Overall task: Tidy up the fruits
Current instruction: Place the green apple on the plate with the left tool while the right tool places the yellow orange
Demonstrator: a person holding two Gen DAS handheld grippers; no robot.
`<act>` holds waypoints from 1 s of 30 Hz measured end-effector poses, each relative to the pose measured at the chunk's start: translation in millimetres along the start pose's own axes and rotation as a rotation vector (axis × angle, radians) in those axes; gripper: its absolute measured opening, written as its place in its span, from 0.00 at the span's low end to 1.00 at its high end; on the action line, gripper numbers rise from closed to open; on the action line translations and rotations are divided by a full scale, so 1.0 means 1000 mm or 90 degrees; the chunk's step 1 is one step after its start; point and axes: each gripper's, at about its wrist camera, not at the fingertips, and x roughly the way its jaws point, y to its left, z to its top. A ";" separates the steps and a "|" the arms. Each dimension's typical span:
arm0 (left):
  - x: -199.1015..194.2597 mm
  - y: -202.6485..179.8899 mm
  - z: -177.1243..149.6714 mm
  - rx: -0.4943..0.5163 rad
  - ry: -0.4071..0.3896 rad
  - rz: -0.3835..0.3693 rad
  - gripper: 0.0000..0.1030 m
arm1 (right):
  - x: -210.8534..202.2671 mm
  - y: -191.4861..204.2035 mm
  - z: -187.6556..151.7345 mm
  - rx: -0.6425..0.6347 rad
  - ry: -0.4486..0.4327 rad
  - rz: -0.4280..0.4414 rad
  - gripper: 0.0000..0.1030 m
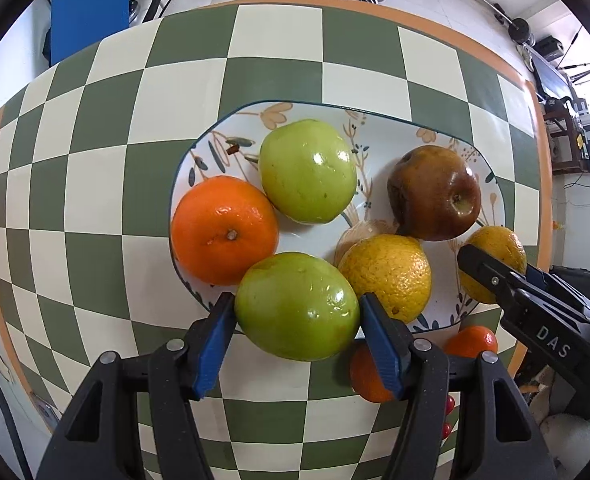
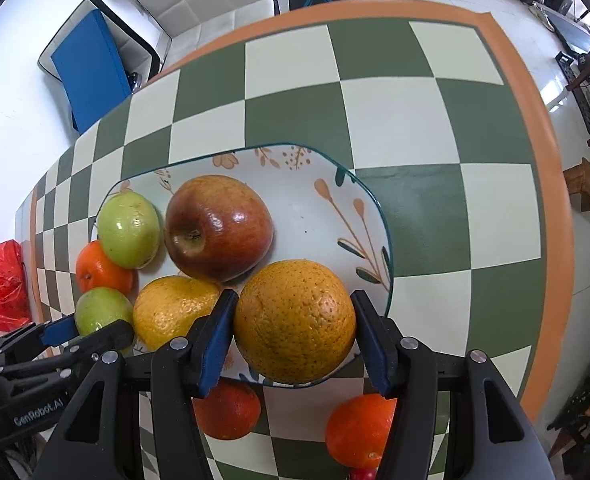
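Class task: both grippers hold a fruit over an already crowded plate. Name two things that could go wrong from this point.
1. The plate is crowded: setting down the green apple in the left gripper may nudge the tangerine off the rim.
2. The orange in the right gripper hangs over the plate's edge and could roll onto the table.

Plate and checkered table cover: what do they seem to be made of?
Plate: probably glazed ceramic; glossy white surface with soft highlights, painted flowers, dark teal rim. Could be melamine. Table cover: looks like smooth vinyl or oilcloth; flat printed green-and-cream checks, orange border, faint sheen, no visible weave.
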 end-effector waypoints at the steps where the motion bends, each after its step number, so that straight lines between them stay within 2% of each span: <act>1: 0.000 0.000 0.000 -0.001 0.000 -0.001 0.59 | 0.001 0.000 0.000 0.000 0.002 -0.002 0.58; 5: 0.000 0.003 0.003 -0.014 0.004 -0.012 0.60 | 0.006 0.000 0.002 0.009 0.014 0.007 0.61; 6: -0.001 0.005 0.003 -0.017 0.000 -0.011 0.65 | 0.006 0.000 0.003 0.012 0.013 0.011 0.64; 7: -0.001 0.005 0.004 -0.020 -0.001 -0.009 0.70 | 0.004 -0.002 0.003 0.017 0.009 0.012 0.74; 8: -0.002 0.007 0.004 -0.023 0.000 -0.012 0.82 | 0.001 -0.003 0.003 0.022 0.003 0.009 0.81; 9: -0.002 0.010 0.005 -0.026 -0.001 -0.016 0.87 | -0.001 -0.003 0.003 0.023 0.001 0.011 0.81; 12: -0.007 0.018 0.003 -0.032 -0.011 -0.002 0.87 | -0.010 -0.004 0.001 0.020 -0.010 0.000 0.82; 14: -0.010 0.022 0.001 -0.032 -0.021 0.013 0.88 | -0.016 -0.002 -0.001 0.009 -0.022 -0.026 0.91; 22: -0.027 0.028 -0.018 -0.021 -0.070 0.064 0.88 | -0.038 0.001 -0.026 -0.019 -0.065 -0.080 0.92; 25: -0.042 0.024 -0.030 -0.009 -0.107 0.090 0.88 | -0.048 0.006 -0.037 -0.026 -0.081 -0.089 0.92; 30: -0.073 0.013 -0.052 -0.001 -0.174 0.104 0.88 | -0.072 0.013 -0.062 -0.033 -0.116 -0.093 0.92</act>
